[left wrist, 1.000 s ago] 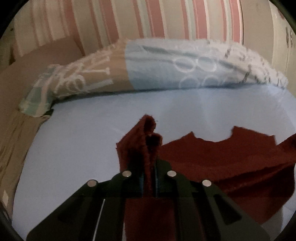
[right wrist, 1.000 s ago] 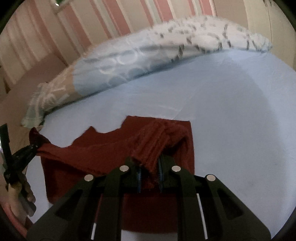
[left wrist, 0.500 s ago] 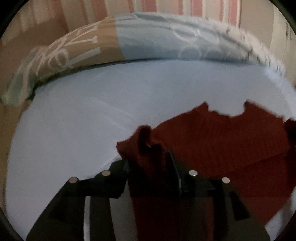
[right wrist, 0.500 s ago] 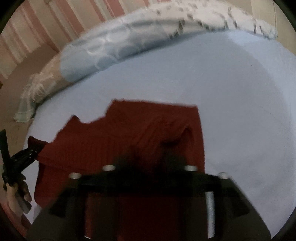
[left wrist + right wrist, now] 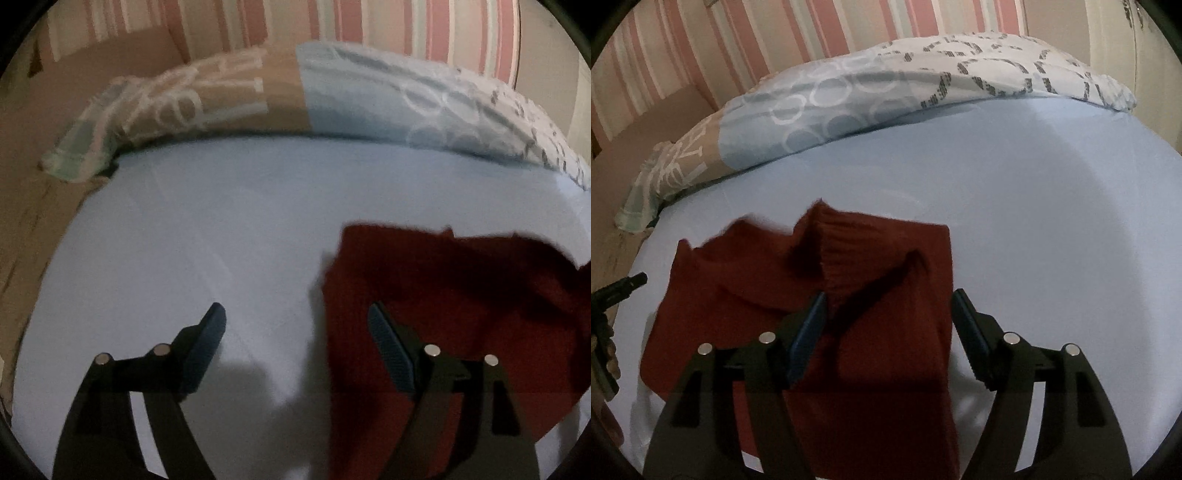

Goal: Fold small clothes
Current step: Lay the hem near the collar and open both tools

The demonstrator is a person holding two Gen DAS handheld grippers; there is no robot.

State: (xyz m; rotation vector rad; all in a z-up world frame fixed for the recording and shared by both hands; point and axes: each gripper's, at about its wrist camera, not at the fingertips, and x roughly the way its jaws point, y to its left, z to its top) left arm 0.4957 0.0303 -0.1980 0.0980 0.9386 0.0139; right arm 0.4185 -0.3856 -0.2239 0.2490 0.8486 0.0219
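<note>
Both the left gripper [image 5: 295,321] and right gripper [image 5: 888,308] have just been opening, now spread and empty; the dark-red knitted garment [image 5: 849,314] lies folded once on the pale-blue bedsheet [image 5: 1052,240], further folds likely remaining.

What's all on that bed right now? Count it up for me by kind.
Dark red knitted garment: 1
Patterned duvet bunched along the far edge: 1
Light blue bed sheet: 1
Handheld grippers, left gripper and right gripper, both open: 2
Total: 5
</note>
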